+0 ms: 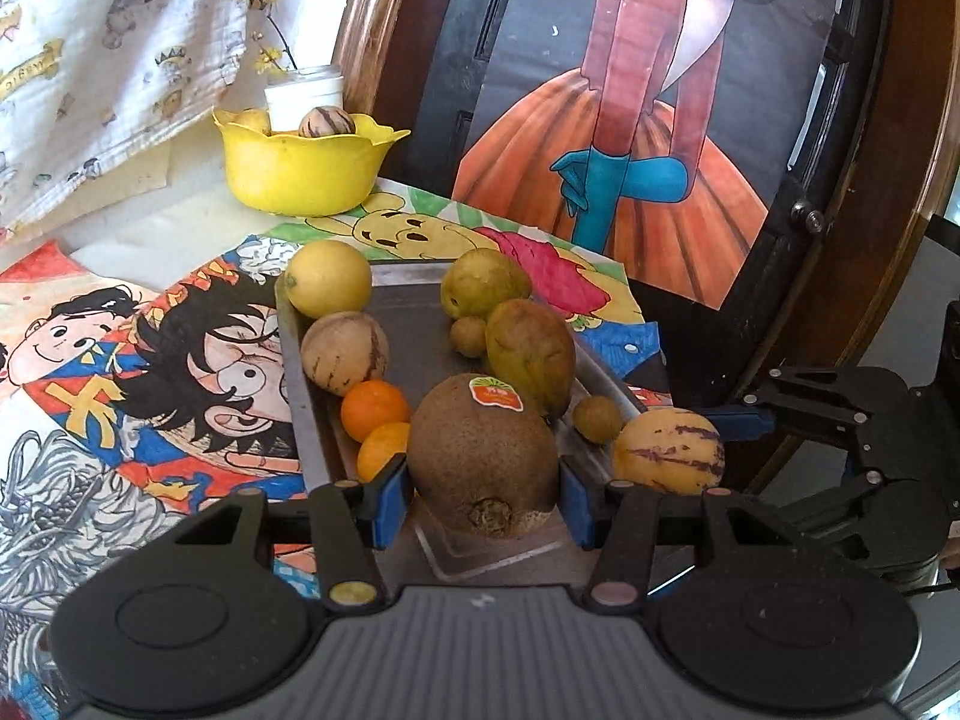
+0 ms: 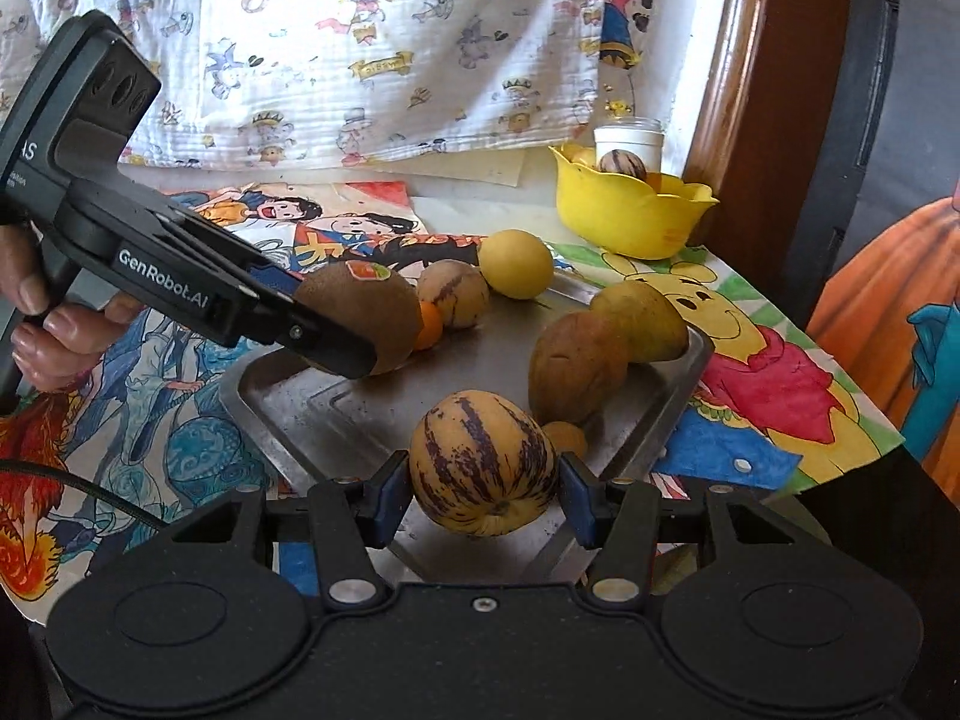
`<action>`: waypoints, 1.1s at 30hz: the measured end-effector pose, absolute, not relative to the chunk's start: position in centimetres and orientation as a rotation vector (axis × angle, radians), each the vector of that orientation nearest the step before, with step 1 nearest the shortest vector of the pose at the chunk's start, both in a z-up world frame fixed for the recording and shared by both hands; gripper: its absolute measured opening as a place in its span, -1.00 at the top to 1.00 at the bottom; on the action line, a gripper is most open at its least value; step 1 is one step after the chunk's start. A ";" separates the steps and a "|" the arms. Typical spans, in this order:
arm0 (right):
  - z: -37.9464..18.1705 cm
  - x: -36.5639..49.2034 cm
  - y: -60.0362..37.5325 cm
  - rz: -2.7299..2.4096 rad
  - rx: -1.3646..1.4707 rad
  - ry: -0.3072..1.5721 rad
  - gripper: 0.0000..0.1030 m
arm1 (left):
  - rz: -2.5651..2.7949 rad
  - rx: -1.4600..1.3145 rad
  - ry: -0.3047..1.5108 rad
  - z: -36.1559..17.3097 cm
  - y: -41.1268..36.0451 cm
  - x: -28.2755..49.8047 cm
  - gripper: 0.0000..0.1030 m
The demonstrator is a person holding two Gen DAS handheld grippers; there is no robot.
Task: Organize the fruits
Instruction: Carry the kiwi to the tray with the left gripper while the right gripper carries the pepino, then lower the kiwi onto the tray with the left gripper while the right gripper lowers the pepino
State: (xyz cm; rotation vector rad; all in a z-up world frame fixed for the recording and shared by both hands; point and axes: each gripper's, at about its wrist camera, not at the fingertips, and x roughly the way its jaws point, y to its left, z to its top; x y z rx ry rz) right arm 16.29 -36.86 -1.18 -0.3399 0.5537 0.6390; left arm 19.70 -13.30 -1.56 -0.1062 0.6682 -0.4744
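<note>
My left gripper (image 1: pixel 483 495) is shut on a brown kiwi (image 1: pixel 483 456) with an orange sticker, held over the near end of the metal tray (image 1: pixel 414 324). My right gripper (image 2: pixel 485 495) is shut on a yellow pepino melon with purple stripes (image 2: pixel 483 462), held above the tray's near edge (image 2: pixel 324 414); it also shows in the left wrist view (image 1: pixel 669 450). On the tray lie a yellow lemon (image 1: pixel 329 279), another striped pepino (image 1: pixel 344 352), two oranges (image 1: pixel 375 408), a green-brown mango (image 1: pixel 531 354), a green lemon (image 1: pixel 483 283) and small round longans (image 1: pixel 468 336).
A yellow bowl (image 1: pixel 303 171) at the back holds a striped pepino (image 1: pixel 327 122) and other fruit, with a white jar (image 1: pixel 305 97) behind it. Cartoon drawings (image 1: pixel 180 354) cover the table. A framed painting (image 1: pixel 648 120) stands behind the tray. A patterned cloth (image 2: pixel 330 42) hangs at the back.
</note>
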 end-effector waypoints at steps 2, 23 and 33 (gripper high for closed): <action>-1.2 16.1 -36.9 0.631 -0.336 0.546 -0.04 | -0.472 -0.107 0.675 -1.7 -13.4 19.6 -0.08; -1.8 16.7 -36.3 0.533 -0.273 0.539 -0.04 | -0.460 -0.115 0.679 -2.0 -13.5 20.0 -0.08; -2.4 17.0 -36.0 0.517 -0.282 0.557 -0.05 | -0.459 -0.100 0.676 -2.1 -13.6 19.9 -0.09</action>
